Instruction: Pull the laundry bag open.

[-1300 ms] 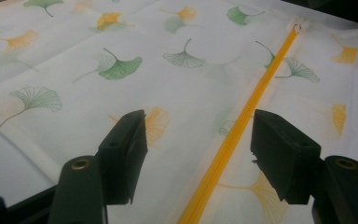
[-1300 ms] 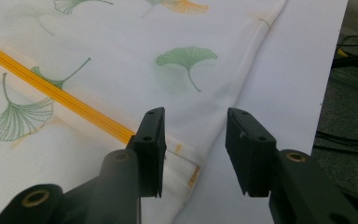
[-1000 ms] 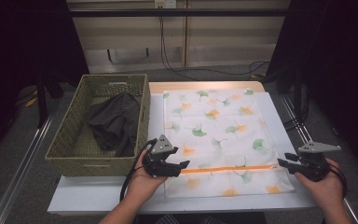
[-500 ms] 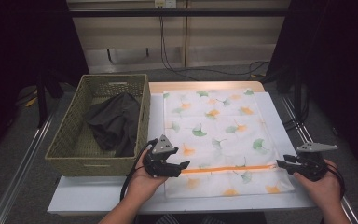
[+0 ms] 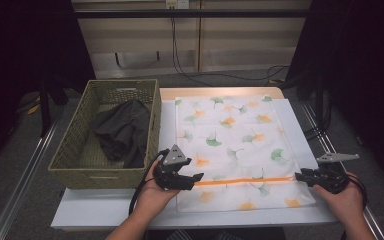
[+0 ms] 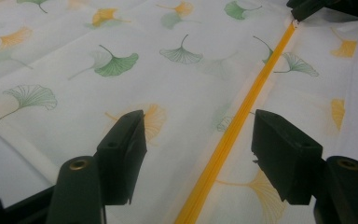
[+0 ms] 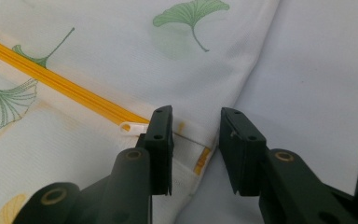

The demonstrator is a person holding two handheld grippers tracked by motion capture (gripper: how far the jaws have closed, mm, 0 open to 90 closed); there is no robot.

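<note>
A white zip bag (image 5: 230, 145) printed with green and orange ginkgo leaves lies flat on the table. Its orange zipper (image 5: 250, 181) runs across near the front edge. My left gripper (image 5: 197, 177) rests at the zipper's left end, jaws open with the zipper (image 6: 228, 140) and cloth lying between them (image 6: 198, 121). My right gripper (image 5: 297, 176) is at the zipper's right end. Its jaws (image 7: 196, 116) have just been closing and stand a little apart over the bag's edge, pinching nothing. The white zipper pull (image 7: 133, 127) lies just outside its left finger.
A woven basket (image 5: 70, 145) stands left of the bag and holds a dark garment (image 5: 122, 132). The white table (image 5: 120, 207) ends just in front of both hands. Bare tabletop (image 7: 317, 70) shows right of the bag.
</note>
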